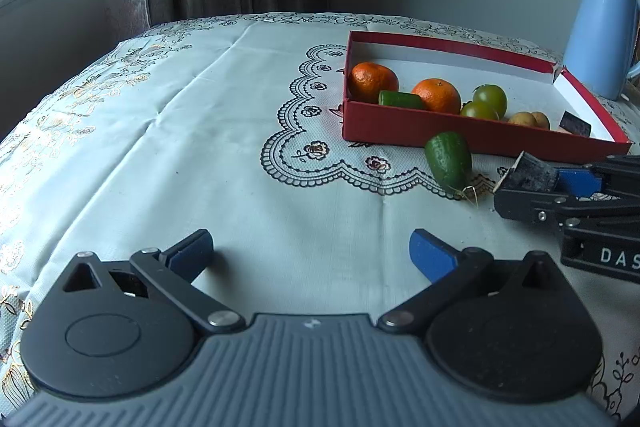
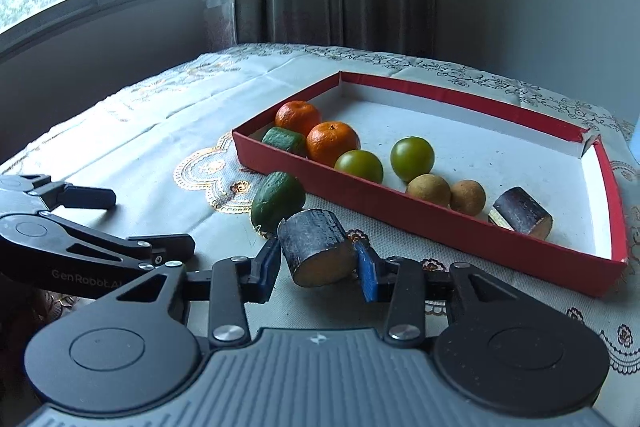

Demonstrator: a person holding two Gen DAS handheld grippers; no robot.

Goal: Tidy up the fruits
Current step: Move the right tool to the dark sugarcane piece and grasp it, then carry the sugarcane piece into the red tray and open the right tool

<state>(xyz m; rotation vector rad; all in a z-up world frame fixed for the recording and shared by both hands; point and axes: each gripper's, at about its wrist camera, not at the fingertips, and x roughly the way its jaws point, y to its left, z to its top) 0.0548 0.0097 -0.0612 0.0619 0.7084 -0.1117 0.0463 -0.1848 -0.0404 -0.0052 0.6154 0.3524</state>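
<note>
Two grippers are in view: your right gripper (image 2: 316, 261) has its blue pads against both sides of a dark-skinned cane piece (image 2: 318, 251) on the tablecloth (image 1: 240, 147), just outside the red tray (image 2: 440, 227), beside a green cucumber piece (image 2: 278, 199). Your left gripper (image 1: 311, 251) rests with fingers wide apart, empty. The tray already holds oranges, green fruits, brown fruits and another cane piece.

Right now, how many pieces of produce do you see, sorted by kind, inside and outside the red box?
Oranges: 2
Round green fruits: 2
Small tan fruits: 2
Cucumber pieces: 2
Dark cane segments: 2
Total: 10
</note>
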